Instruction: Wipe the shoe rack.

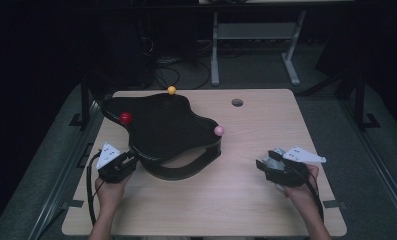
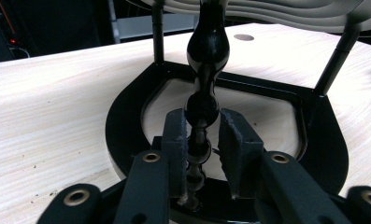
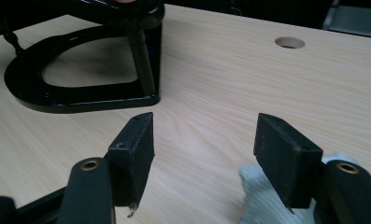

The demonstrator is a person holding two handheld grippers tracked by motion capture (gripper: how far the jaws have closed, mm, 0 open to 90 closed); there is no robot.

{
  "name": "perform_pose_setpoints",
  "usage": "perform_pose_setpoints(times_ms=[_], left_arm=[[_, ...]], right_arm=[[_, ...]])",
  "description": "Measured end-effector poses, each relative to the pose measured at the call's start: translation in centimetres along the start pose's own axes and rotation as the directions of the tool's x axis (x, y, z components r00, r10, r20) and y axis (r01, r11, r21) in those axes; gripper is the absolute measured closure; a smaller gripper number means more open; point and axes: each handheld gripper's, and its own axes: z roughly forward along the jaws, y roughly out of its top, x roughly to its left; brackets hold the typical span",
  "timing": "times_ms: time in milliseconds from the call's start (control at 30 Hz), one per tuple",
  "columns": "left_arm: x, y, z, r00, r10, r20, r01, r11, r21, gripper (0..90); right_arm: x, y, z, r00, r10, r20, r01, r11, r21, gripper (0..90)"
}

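One black stand (image 1: pixel 166 135) sits at centre left of the tabletop (image 1: pixel 246 200), three balls on its rim: red (image 1: pixel 125 118), yellow (image 1: pixel 171 90), pink (image 1: pixel 218 130). Left gripper (image 2: pixel 203 154) has its jaws closed on the beaded post (image 2: pixel 203 107); right gripper (image 3: pixel 204 158) hangs wide open, empty, lower right, so work looks barely begun

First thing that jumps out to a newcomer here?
The black stand with a wavy top, on the left half of the table, with red, yellow and pink balls on its edge. The left gripper has its jaws closed on a beaded black post at the stand's near left corner. The right gripper is open over bare wood to the stand's right.
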Motion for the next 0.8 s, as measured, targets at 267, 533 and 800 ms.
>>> perform_pose_setpoints(times_ms=[267, 533, 800], left_arm=[[0.0, 0.1, 0.1, 1.0, 0.008, -0.004, -0.008, 1.0, 0.003, 75.3], [0.1, 0.1, 0.1, 1.0, 0.01, 0.0, -0.01, 0.9999, 0.004, 75.4], [0.3, 0.1, 0.1, 0.9999, 0.01, 0.002, -0.01, 0.9999, 0.005, 75.4]], right_arm=[[1.3, 0.5, 1.2, 0.9992, -0.009, -0.04, 0.008, 1.0, -0.007, 37.6], [2.6, 1.9, 2.8, 0.9962, -0.027, -0.083, 0.024, 0.999, -0.028, 37.6], [4.0, 3.1, 5.2, 0.9926, -0.058, -0.107, 0.057, 0.998, -0.01, 37.3]])
